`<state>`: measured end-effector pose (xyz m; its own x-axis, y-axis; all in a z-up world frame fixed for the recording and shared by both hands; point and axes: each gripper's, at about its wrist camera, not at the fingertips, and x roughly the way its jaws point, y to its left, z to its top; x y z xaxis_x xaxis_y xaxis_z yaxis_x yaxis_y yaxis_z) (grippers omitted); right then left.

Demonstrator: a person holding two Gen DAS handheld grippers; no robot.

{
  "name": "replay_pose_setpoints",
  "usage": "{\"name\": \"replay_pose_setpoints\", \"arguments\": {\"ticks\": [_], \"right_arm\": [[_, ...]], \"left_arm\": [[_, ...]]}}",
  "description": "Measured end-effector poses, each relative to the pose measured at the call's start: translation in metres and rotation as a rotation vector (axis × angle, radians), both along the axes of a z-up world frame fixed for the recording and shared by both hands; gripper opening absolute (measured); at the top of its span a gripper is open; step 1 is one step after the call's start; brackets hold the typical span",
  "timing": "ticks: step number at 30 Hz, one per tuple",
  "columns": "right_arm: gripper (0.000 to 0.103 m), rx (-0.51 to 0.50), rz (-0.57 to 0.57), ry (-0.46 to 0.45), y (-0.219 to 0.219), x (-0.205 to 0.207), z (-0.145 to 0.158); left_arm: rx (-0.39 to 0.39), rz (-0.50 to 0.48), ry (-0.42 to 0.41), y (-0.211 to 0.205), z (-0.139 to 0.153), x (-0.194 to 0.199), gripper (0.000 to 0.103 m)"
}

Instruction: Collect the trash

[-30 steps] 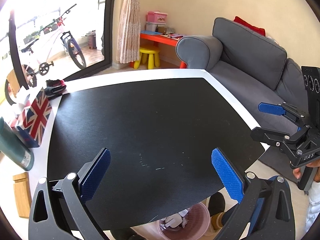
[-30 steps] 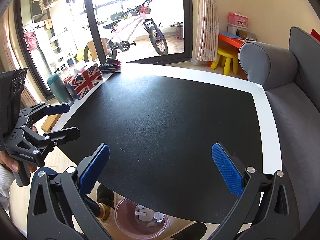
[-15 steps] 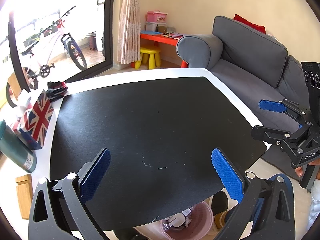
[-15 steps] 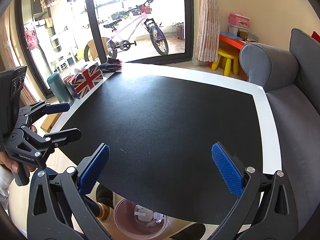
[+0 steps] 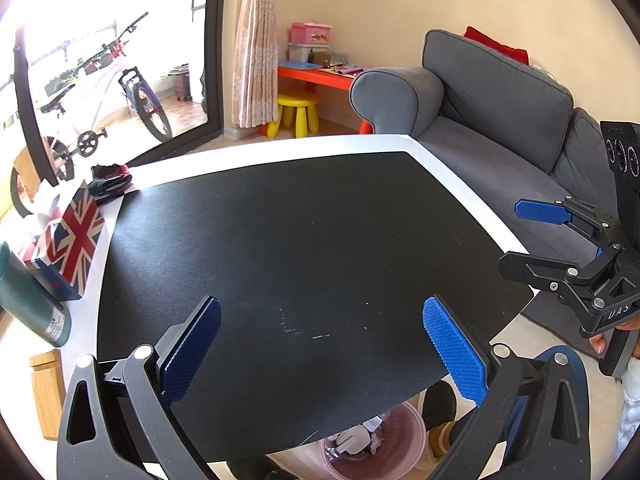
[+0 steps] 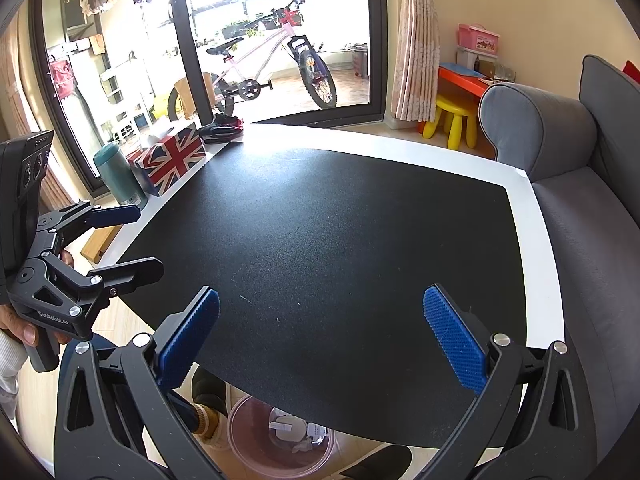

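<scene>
The trash (image 6: 298,432) sits in a pink bin (image 6: 248,446) under the surface (image 6: 540,248), below both grippers (image 5: 322,346) (image 6: 320,338), whose jaws are spread wide, holding nothing.

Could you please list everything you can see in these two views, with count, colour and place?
table: one, white, centre.
mat: one, black, covering most of the table.
bin: one, pink, on the floor under the near table edge, white scraps inside.
tissue box: one, flag-patterned, left table edge.
bottle: one, teal, beside the tissue box.
dark bundle: one, black and red, far left corner of the table.
sofa: one, grey, right of the table.
stool: one, yellow, by the orange desk.
bicycle: one, white, beyond the glass door.
left tool: black with blue pads, open.
right tool: the same, open.
</scene>
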<state>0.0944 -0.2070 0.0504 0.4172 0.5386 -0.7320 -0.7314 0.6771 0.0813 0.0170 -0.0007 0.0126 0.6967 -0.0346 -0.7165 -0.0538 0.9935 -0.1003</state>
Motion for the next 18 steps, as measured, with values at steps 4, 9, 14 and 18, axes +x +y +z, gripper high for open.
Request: {"name": "replay_pose_setpoints", "arguments": {"ticks": [4, 9, 14, 18], "right_arm": [[0.1, 0.001, -0.001, 0.0, -0.0004, 0.0003, 0.0], [0.1, 0.0, 0.0, 0.0, -0.0004, 0.0004, -0.0002], [0.1, -0.001, -0.001, 0.001, -0.0005, 0.0007, -0.0008], [0.1, 0.0, 0.0, 0.001, -0.0006, 0.0011, -0.0007]], "left_arm": [[-0.001, -0.001, -0.001, -0.0005, 0.0, 0.0001, 0.097], [-0.001, -0.003, -0.001, -0.0012, -0.0002, 0.0006, 0.097], [-0.001, -0.006, -0.001, -0.0022, -0.0003, 0.0005, 0.097], [-0.001, -0.008, -0.003, -0.0027, 0.0001, 0.0015, 0.097]]}}
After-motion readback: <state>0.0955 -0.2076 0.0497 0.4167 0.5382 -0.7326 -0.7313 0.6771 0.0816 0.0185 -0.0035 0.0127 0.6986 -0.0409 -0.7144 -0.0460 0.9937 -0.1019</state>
